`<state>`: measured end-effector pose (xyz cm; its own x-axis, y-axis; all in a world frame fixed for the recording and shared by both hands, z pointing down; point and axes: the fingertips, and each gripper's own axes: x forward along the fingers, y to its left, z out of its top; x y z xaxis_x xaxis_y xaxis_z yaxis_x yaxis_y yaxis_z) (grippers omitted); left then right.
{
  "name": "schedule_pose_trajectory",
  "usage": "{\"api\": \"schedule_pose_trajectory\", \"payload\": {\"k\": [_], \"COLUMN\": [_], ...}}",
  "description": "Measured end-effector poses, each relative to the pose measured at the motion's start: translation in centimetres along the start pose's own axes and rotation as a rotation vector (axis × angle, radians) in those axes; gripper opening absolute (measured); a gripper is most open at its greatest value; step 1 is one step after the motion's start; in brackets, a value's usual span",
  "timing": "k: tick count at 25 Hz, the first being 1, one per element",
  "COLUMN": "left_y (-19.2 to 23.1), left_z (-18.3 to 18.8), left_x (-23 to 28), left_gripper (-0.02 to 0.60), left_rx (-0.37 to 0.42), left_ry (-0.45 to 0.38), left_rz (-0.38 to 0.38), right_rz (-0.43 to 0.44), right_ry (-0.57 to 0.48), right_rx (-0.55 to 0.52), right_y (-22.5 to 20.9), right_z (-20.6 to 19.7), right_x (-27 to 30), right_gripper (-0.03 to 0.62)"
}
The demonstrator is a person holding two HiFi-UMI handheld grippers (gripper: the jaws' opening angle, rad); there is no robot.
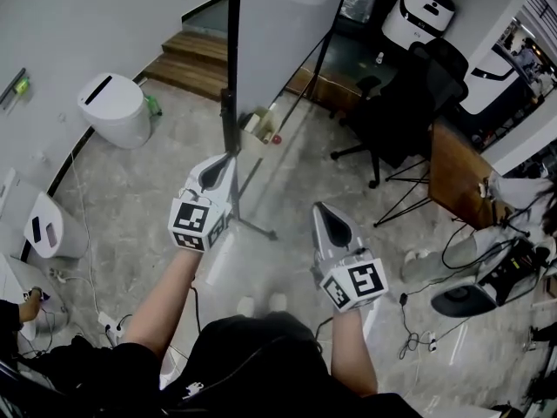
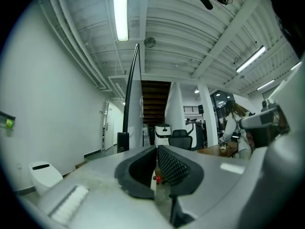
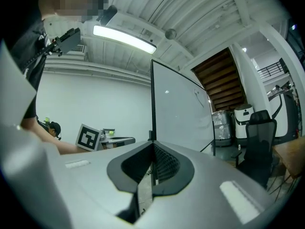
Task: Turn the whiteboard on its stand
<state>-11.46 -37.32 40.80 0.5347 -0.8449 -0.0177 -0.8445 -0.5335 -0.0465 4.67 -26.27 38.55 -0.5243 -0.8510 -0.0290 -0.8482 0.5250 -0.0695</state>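
- The whiteboard [image 1: 278,33] stands upright at the far middle of the floor, with its black post [image 1: 233,68] on its left edge.
- The left gripper [image 1: 229,158] is clenched on nothing. Its tip is just near of the post, and I cannot tell whether they touch.
- The right gripper [image 1: 319,207] is also clenched and empty, nearer and off to the right of the post.
- A chair [image 1: 400,103] stands right of the board, a bin [image 1: 113,107] far left, and steps [image 1: 196,55] beyond.

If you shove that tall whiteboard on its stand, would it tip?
Possibly: the tall white whiteboard stands on thin black legs, so a high shove might rock it. The panel looks thin and flat, so probably light yet stiff, likely swinging readily about its black post.
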Motion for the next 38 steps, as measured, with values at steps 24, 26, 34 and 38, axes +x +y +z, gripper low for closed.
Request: {"api": "schedule_pose_trajectory", "payload": {"k": [24, 26, 34, 38], "left_y": [10.4, 10.5, 11.5, 11.8], "left_z": [-3.5, -3.6, -4.5, -4.8], "left_x": [10.1, 11.1, 14.0, 14.5], "left_gripper": [0.298, 0.313, 0.278, 0.252], "left_rx": [0.012, 0.016, 0.024, 0.021], "left_ry": [0.114, 0.117, 0.145, 0.145], "left_rz": [0.205, 0.2, 0.209, 0.208], "right_rz": [0.105, 0.103, 0.08, 0.058], "right_ry": [-0.014, -0.008, 0.023, 0.035], "right_rx": [0.004, 0.007, 0.008, 0.005], "right_y": [-4.2, -4.5, -6.0, -6.4], "right_z": [0.7, 0.7, 0.2, -0.2], "right_x": [6.4, 6.5, 6.6, 6.0], "right_gripper": [0.009, 0.009, 0.009, 0.009]}}
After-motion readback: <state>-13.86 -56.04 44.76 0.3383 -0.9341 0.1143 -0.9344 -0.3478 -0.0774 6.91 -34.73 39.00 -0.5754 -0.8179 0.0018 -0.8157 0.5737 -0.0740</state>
